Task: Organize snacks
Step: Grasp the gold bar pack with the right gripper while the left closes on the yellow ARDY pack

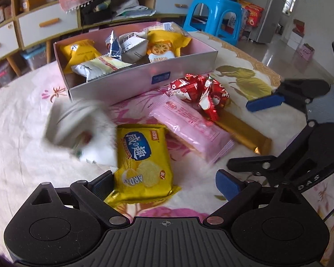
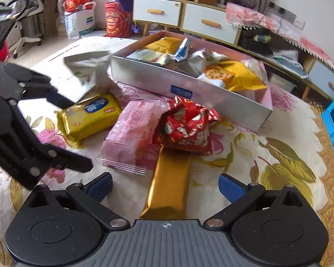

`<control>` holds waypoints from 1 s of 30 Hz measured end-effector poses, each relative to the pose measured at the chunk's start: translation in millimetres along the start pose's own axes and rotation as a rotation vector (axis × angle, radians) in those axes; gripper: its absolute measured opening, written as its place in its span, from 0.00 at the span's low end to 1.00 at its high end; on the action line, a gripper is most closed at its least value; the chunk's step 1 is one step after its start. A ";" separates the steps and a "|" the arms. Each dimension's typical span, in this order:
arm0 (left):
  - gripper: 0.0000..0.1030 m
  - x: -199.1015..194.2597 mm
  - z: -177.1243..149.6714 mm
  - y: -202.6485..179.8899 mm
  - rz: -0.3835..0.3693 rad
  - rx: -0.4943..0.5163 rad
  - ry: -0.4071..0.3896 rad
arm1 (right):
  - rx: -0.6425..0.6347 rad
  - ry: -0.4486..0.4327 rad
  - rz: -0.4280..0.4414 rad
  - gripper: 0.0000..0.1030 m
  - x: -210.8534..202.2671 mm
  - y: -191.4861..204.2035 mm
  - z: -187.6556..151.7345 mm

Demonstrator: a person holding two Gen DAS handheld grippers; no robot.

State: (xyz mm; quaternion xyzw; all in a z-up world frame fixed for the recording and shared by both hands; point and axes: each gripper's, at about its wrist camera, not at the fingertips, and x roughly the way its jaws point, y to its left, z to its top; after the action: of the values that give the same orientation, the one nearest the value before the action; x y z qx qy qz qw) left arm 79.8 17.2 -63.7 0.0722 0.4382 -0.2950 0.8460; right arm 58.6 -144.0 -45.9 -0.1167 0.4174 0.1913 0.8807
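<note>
A pink-lined box (image 1: 122, 84) (image 2: 144, 75) holds several snack packs. On the cloth before it lie a yellow biscuit pack (image 1: 144, 162) (image 2: 89, 115), a pink wafer pack (image 1: 189, 124) (image 2: 133, 133), a red candy bag (image 1: 196, 93) (image 2: 184, 129) and a gold bar (image 1: 242, 133) (image 2: 169, 184). A white pack (image 1: 78, 129) (image 2: 82, 73), blurred by motion, is beside the box's left end. My left gripper (image 1: 164, 181) is open around the yellow pack's near end. My right gripper (image 2: 165, 185) is open, astride the gold bar.
The table has a floral cloth (image 1: 22, 155). A blue stool (image 1: 216, 15) stands behind the table. Cabinets with drawers (image 2: 158, 11) line the wall. The right gripper's fingers (image 1: 265, 102) show in the left view, the left gripper's fingers (image 2: 60, 100) in the right view.
</note>
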 end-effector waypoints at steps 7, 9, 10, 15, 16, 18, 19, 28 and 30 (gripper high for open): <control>0.88 4.8 7.0 -3.7 0.072 -0.129 -0.060 | -0.006 -0.008 0.020 0.60 -2.5 -2.9 0.3; 0.78 5.1 7.7 -4.7 0.084 -0.146 -0.078 | 0.002 -0.006 0.046 0.48 -3.8 -4.3 0.4; 0.75 5.1 7.9 -5.0 0.092 -0.152 -0.084 | 0.009 -0.005 0.061 0.40 -4.5 -5.1 0.0; 0.52 2.6 6.3 -2.4 0.132 -0.178 -0.097 | -0.001 -0.002 0.080 0.25 -6.4 -4.9 2.1; 0.50 2.3 6.3 -2.1 0.140 -0.180 -0.097 | 0.001 -0.001 0.079 0.23 -6.8 -5.4 2.4; 0.47 1.0 5.1 -1.4 0.150 -0.191 -0.098 | 0.024 0.007 0.085 0.21 -6.6 -8.5 3.7; 0.46 0.8 4.9 -1.6 0.156 -0.196 -0.099 | 0.041 0.013 0.091 0.21 -6.6 -10.7 4.3; 0.43 -1.6 3.0 -7.6 0.193 -0.218 -0.093 | 0.123 0.052 0.109 0.19 -12.3 -19.9 6.4; 0.43 -3.0 2.8 -9.1 0.198 -0.210 -0.081 | 0.145 0.076 0.106 0.19 -11.8 -22.1 9.4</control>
State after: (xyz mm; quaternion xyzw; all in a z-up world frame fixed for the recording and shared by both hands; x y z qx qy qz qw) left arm 75.3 10.0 -58.3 0.0144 0.4229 -0.1652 0.8909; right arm 67.9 -163.3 -29.8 -0.0374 0.4688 0.2024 0.8590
